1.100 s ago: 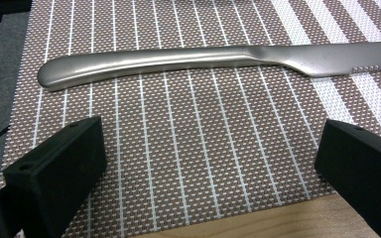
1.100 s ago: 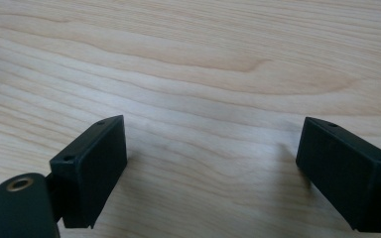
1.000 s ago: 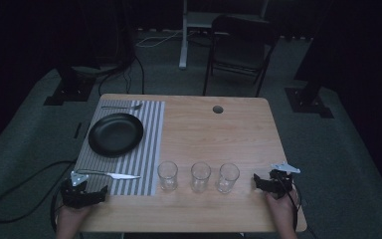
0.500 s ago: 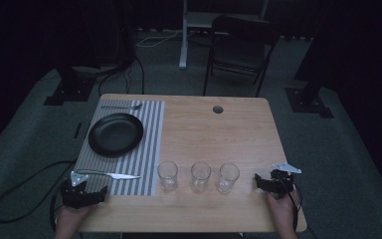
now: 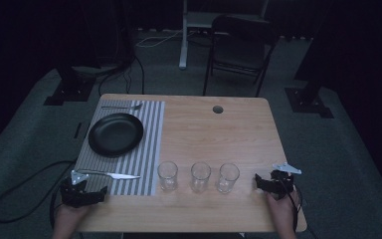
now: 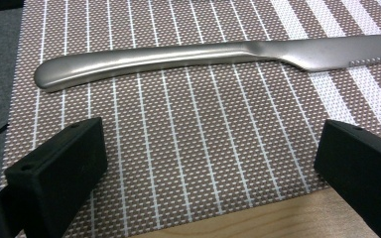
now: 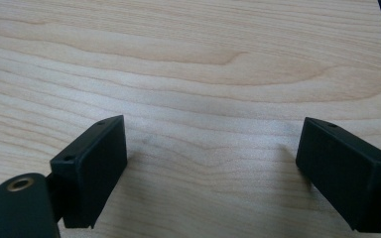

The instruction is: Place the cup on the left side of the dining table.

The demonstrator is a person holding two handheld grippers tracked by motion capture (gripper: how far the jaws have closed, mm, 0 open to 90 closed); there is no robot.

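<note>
**Both tools parked at the near edge, jaws wide**

Leftmost, the left tool (image 5: pixel 98 195) rests on the near left corner of the wooden surface (image 5: pixel 214 129), held by a hand at the bottom of the high view. Its jaws stand wide apart with nothing between them; in the left gripper view they sit low over the striped placemat (image 6: pixel 188 144), close to its near hem. The butter knife (image 6: pixel 213 54) lies flat on the mat just beyond the jaws, not touching them, handle toward the mat's outer edge, blade running toward the middle of the surface. In the high view the knife (image 5: pixel 110 174) lies crosswise at the mat's near end.

Farther back on the same placemat (image 5: pixel 149 149): a black plate (image 5: pixel 115 134), and behind it a fork (image 5: pixel 122 106) lying crosswise.

Centre, on bare wood just right of the mat: three clear drinking glasses (image 5: pixel 199 176) upright in a row, apart from one another.

Right: the right tool (image 5: pixel 256 183) rests near the right corner, well apart from the knife, just beside the last glass. Jaws wide, empty, over bare wood in the right gripper view.
</note>
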